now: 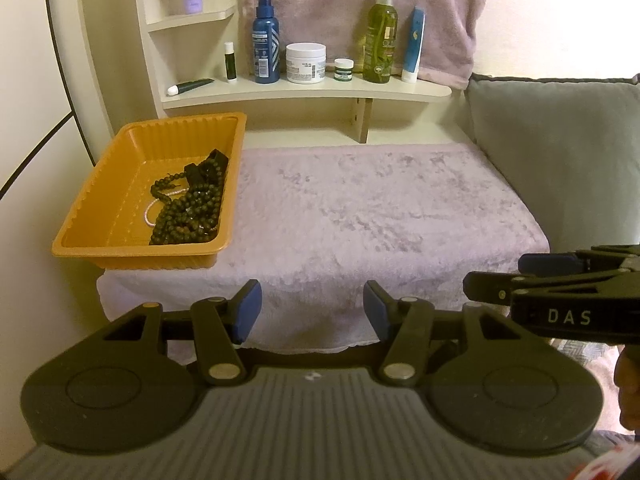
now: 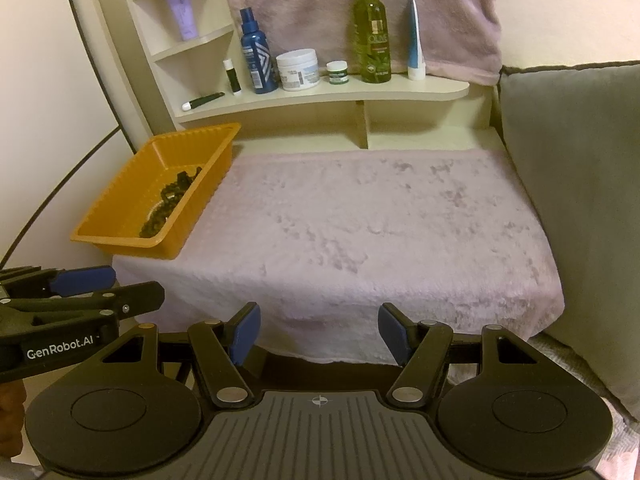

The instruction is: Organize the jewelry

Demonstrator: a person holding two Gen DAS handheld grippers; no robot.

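An orange plastic tray [image 1: 100,208] sits at the left edge of the towel-covered table; it also shows in the right wrist view [image 2: 120,200]. Inside lie dark beaded necklaces [image 1: 188,208] and a thin pink-white bead strand [image 1: 149,212]; the dark beads show in the right wrist view [image 2: 168,204]. My left gripper [image 1: 312,312] is open and empty, held in front of the table's near edge. My right gripper [image 2: 318,334] is open and empty, beside it to the right. Each gripper appears side-on in the other's view, the right gripper [image 1: 560,280] and the left gripper [image 2: 80,292].
A pale pink fuzzy towel [image 1: 380,216] covers the table. A cream shelf [image 1: 304,94] behind holds a blue bottle [image 1: 266,40], white jar [image 1: 306,63], small jar [image 1: 344,69], green spray bottle [image 1: 380,36] and tubes. A grey cushion [image 1: 560,152] stands at the right.
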